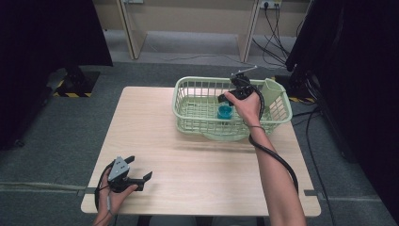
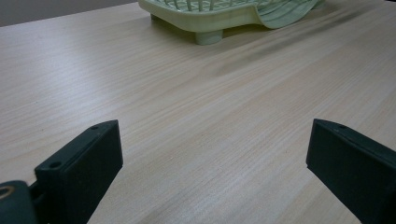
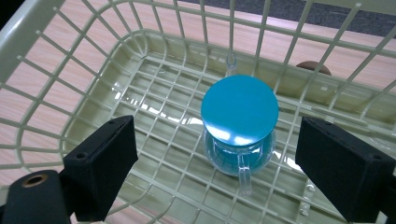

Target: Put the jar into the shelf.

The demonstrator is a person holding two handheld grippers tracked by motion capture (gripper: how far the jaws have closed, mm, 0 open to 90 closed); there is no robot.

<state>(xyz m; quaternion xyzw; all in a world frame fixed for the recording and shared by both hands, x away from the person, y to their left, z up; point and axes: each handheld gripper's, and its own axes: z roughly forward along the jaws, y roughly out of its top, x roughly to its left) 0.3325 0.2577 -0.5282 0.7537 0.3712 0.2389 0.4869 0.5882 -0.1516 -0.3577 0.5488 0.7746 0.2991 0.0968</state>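
Your left gripper [image 1: 136, 178] sits nearest the camera, resting at the near left corner of the desk [image 1: 188, 160], its fingers [image 2: 81, 165] spread wide with only bare wood grain between them. Across the desk, your right gripper [image 1: 225, 104] reaches down into the pale green basket [image 1: 188, 110] at the far right side. Its fingers [image 3: 100, 163] stand wide apart and grip nothing. Between and just beyond them, on the basket's grid floor, a small clear cup [image 3: 240, 154] stands upright, capped by a round teal lid [image 3: 239, 111], its clear handle pointing back toward the gripper. Neither finger touches the cup; each is set off to one side of it, with open gaps on both flanks. Seen from the high view, the cup [image 1: 225, 112] lies near the middle of the basket, just below your right hand [image 1: 247, 106]. From the left gripper view, the basket's foot [image 2: 208, 36] stands well off across the desk.
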